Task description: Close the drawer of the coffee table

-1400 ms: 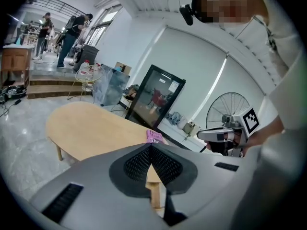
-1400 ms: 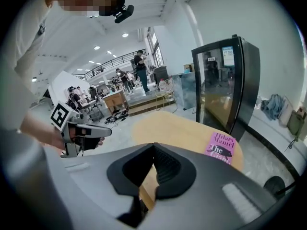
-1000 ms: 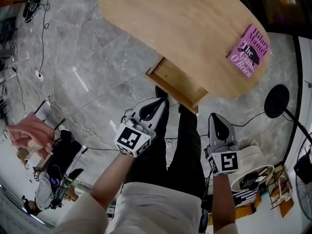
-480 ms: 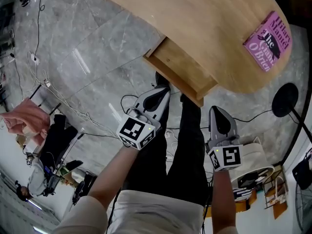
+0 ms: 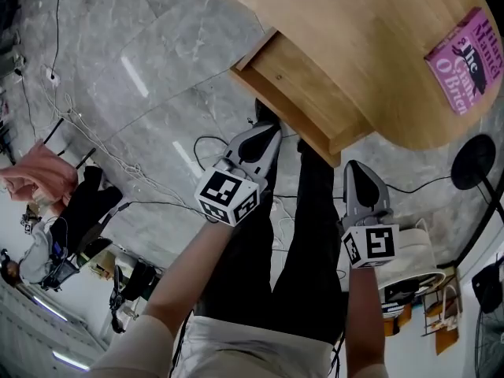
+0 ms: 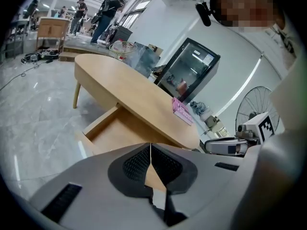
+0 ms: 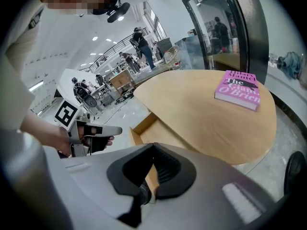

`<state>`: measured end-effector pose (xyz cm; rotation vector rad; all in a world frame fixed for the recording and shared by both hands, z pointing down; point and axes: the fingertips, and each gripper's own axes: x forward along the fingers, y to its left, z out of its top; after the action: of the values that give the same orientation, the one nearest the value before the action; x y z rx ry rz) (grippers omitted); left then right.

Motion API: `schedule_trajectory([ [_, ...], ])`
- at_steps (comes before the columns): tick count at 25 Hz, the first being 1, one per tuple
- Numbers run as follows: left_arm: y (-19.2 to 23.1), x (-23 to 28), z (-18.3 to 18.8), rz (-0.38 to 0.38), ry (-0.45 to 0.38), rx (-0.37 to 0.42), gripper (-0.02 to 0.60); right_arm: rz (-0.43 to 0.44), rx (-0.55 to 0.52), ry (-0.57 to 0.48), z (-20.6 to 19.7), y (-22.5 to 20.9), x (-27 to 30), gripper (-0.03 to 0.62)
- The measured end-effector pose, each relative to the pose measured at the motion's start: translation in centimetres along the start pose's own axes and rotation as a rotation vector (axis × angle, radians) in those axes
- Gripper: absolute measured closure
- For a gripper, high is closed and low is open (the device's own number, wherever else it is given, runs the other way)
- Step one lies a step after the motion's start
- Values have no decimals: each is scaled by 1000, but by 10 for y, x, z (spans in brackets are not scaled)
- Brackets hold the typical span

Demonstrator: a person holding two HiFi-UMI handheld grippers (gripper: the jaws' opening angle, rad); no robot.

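Note:
The oval wooden coffee table (image 5: pixel 378 30) has its drawer (image 5: pixel 299 93) pulled out toward me, showing an empty wooden inside (image 6: pixel 115 131). My left gripper (image 5: pixel 270 130) is shut and empty, pointing down at the drawer's front from just short of it. In the left gripper view its tips (image 6: pixel 150 146) meet in front of the drawer. My right gripper (image 5: pixel 355 168) hangs to the right, below the drawer's near corner, apart from it. Its jaws (image 7: pixel 153 146) look shut with nothing between them. The drawer (image 7: pixel 146 131) shows beyond them.
A pink book (image 5: pixel 465 57) lies on the table's right end. Cables (image 5: pixel 142 183) trail over the grey marble floor. A black round stand base (image 5: pixel 472 160) and a white basket (image 5: pixel 409 270) sit at the right. My black-trousered legs (image 5: pixel 307 235) stand under the grippers.
Both grippers have come down and nearer to the drawer front; the table and drawer now sit larger and higher in the head view. Both jaws stayed shut.

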<state>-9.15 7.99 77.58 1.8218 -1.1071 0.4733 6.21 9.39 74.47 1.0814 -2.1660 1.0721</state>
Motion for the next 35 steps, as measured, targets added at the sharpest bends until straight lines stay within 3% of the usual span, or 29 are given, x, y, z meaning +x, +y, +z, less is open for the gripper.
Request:
schedule_trajectory([
  [3, 13, 9, -18, 19, 15, -72, 572, -2, 2, 19, -16, -4, 12, 583],
  [6, 23, 16, -39, 23, 27, -202, 563, 2, 8, 43, -32, -6, 20, 583],
  [8, 29, 21, -52, 24, 32, -284, 506, 5, 12, 58, -41, -6, 25, 583],
  [13, 40, 42, -80, -4, 34, -495, 431, 12, 19, 85, -59, -5, 34, 583],
  [18, 46, 61, -90, -36, -10, -665, 347, 14, 36, 98, -71, -4, 38, 583],
  [25, 46, 83, -88, -73, -71, -794, 266, 6, 66, 105, -83, -10, 40, 583],
  [35, 44, 88, -84, -80, -91, -841, 236, 2, 83, 111, -89, -19, 40, 583],
])
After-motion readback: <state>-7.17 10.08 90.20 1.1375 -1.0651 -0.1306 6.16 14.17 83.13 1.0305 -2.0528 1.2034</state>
